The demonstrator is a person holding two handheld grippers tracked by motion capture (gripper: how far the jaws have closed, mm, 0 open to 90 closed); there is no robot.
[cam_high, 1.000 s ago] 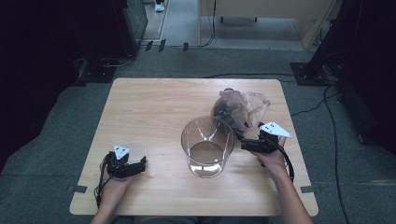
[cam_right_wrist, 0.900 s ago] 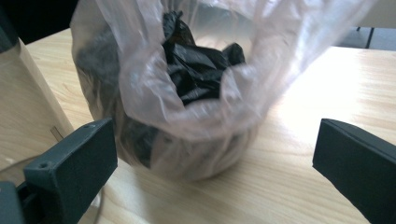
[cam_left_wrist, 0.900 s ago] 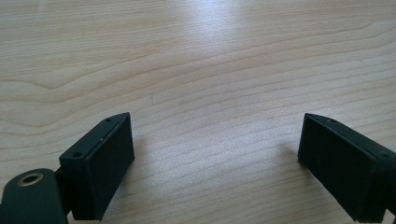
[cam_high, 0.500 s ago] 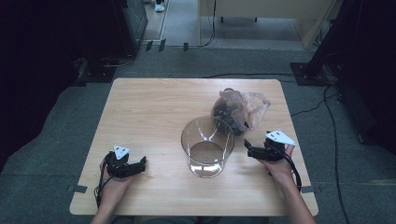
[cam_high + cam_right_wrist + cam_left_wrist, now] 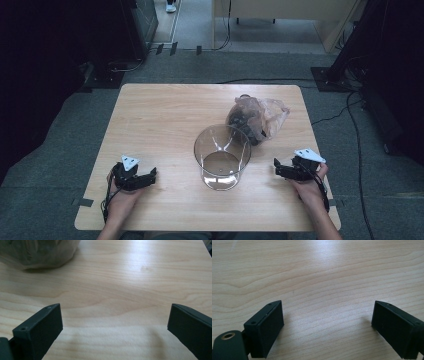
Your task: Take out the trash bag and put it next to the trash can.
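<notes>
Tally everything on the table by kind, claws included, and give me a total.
Clear plastic container: 1
Plastic bag with dark contents: 1
Hand-held claws: 2, left claw and right claw, both with jaws apart over bare wood
Total: 4 on the wooden table

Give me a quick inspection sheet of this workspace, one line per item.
Surface: wooden table, bare wood in front of both grippers.
Job's things: clear container upright at centre; plastic bag with dark contents just behind it.
Clutter: nothing seen.
Grippers: left gripper and right gripper both open, empty, low near the front edge.
Cables: black cable across the floor, right.
Surroundings: grey carpet, dark equipment at both sides.
</notes>
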